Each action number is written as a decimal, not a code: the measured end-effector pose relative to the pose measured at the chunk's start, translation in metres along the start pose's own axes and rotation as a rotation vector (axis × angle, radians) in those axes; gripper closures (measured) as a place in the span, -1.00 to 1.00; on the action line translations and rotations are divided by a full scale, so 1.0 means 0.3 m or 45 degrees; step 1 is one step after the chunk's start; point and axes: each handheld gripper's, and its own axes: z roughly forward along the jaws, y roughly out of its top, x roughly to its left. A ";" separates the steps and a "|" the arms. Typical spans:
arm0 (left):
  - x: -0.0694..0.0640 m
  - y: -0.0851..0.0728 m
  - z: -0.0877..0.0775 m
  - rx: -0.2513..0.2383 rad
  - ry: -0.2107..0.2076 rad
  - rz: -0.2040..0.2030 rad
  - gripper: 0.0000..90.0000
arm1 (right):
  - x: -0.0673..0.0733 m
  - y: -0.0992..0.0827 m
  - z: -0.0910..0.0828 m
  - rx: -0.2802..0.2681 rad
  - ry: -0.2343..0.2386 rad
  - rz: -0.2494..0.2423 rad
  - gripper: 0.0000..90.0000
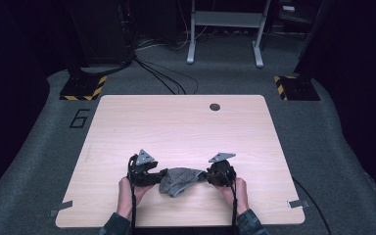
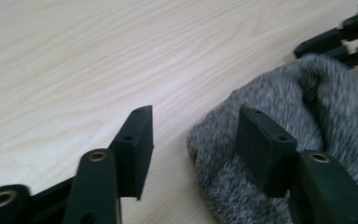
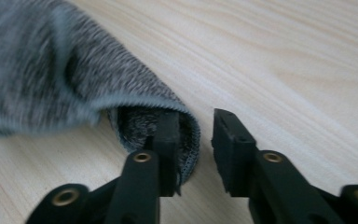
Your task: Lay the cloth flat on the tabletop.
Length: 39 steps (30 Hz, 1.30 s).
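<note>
The grey knitted wool sock (image 1: 178, 180) is lying low and centre on the pale wooden table (image 1: 186, 122). The left gripper (image 2: 193, 140) is gaping, holding nothing. The right gripper (image 3: 196, 140) is standing part-open, one jaw inside the cuff; pulling now risks the cuff slipping off.

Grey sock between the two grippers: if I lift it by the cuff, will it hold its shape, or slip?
The grey sock lies crumpled in soft folds, so it will probably droop and hang limp. Its fuzzy knit looks grippy, so slipping seems unlikely. One right gripper jaw sits inside the cuff, which likely stretches.
</note>
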 end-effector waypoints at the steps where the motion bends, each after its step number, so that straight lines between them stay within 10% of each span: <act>1: -0.011 0.011 -0.011 -0.008 -0.006 0.021 -0.07 | 0.001 0.002 -0.002 -0.011 0.004 0.016 0.46; 10: -0.191 0.037 0.002 0.052 -0.132 0.213 -0.32 | 0.028 0.030 0.025 0.009 0.014 -0.025 0.34; 15: -0.260 0.018 0.026 0.126 -0.075 0.327 -0.32 | 0.027 0.026 0.037 0.018 0.000 -0.018 0.62; 19: -0.269 0.005 0.048 0.175 -0.019 0.379 0.11 | 0.023 0.021 0.038 0.020 0.001 0.005 0.78; 25: -0.217 -0.009 0.052 0.141 0.011 0.321 0.73 | 0.015 0.016 0.031 0.017 0.003 -0.001 0.92; 39: -0.040 0.033 -0.078 -0.088 0.066 0.069 0.79 | -0.067 0.011 -0.090 -0.072 -0.030 0.075 0.94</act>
